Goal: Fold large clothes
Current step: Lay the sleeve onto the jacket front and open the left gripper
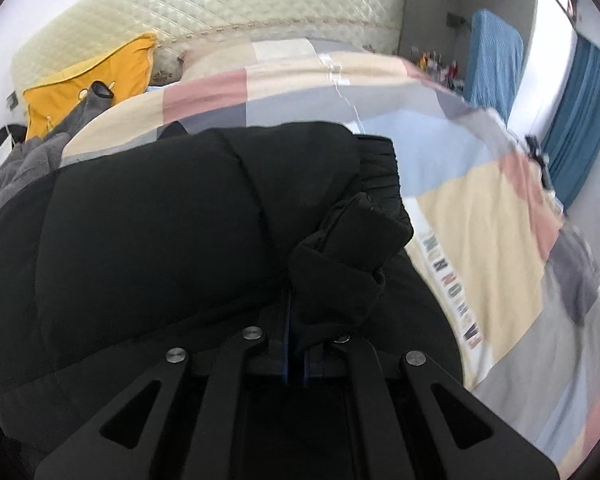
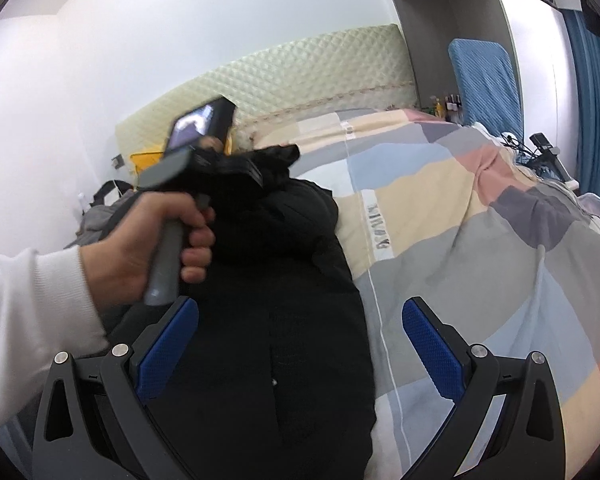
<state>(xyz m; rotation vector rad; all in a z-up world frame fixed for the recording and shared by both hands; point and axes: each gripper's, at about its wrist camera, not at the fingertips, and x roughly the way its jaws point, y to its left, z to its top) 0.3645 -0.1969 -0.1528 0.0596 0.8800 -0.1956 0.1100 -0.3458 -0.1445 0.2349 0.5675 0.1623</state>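
Observation:
A large black padded jacket (image 1: 160,240) lies on the patchwork quilt (image 1: 468,200) of a bed. My left gripper (image 1: 296,344) is shut on a bunched fold of the jacket (image 1: 352,248) and holds it up over the jacket's body. In the right wrist view the jacket (image 2: 276,320) lies below, and the left gripper (image 2: 276,156), held in a hand, lifts the black fabric near the jacket's far end. My right gripper (image 2: 300,344) is open and empty, hovering over the jacket's right edge, with blue pads (image 2: 428,344) showing.
A quilted cream headboard (image 1: 220,4) stands at the back. A yellow pillow (image 1: 84,76) and grey clothing (image 1: 24,164) lie at the left. A blue-covered chair (image 2: 484,80) and blue curtains (image 2: 596,100) are at the right. The quilt (image 2: 480,240) spreads to the right.

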